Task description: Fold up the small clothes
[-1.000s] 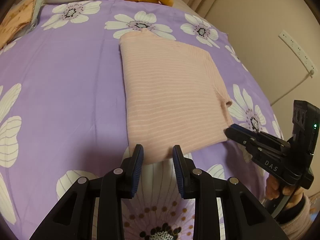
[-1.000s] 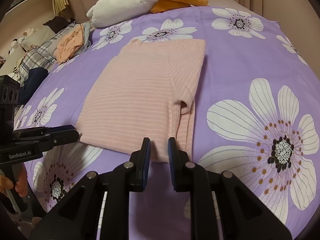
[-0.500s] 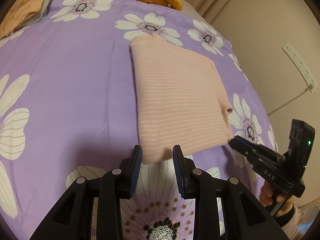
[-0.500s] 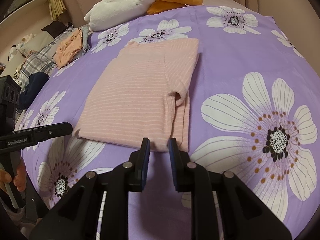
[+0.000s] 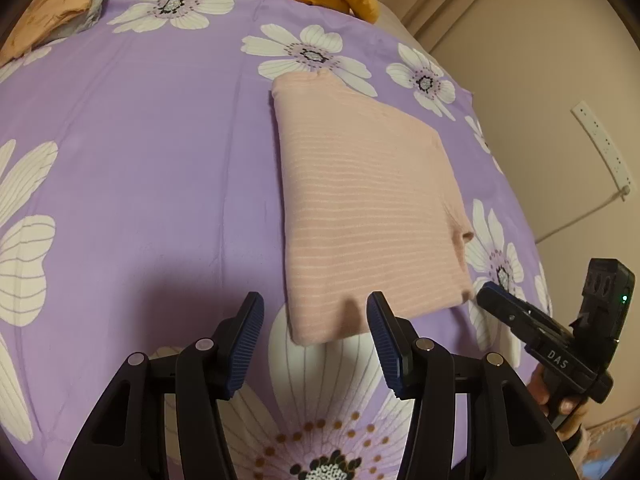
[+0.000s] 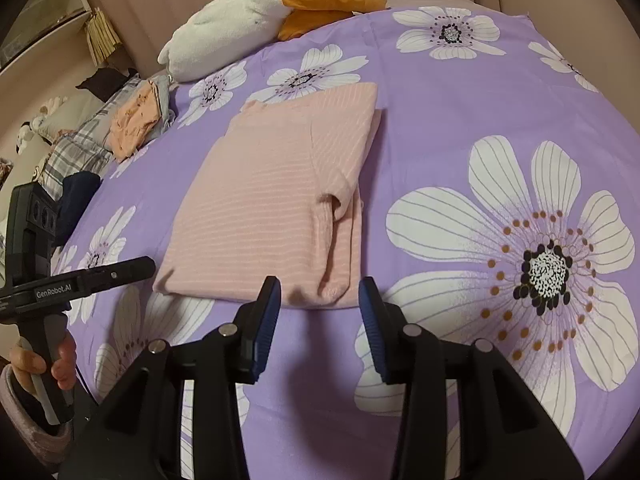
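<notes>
A pink striped garment lies folded flat on the purple flowered bedspread. My left gripper hovers at its near left corner, jaws opening, the pads clear of the cloth. In the right wrist view the same pink garment shows a tucked sleeve along its right side. My right gripper stands just short of the near right hem, jaws opening, with nothing pressed between them. Each gripper also appears in the other's view: the right one, the left one.
A white and orange plush toy lies at the head of the bed. Folded clothes and a plaid pile sit at the far left. A wall with a power strip borders the bed on the right. A hand grips the left handle.
Both grippers' jaws have spread wider. The pink garment lies as before.
</notes>
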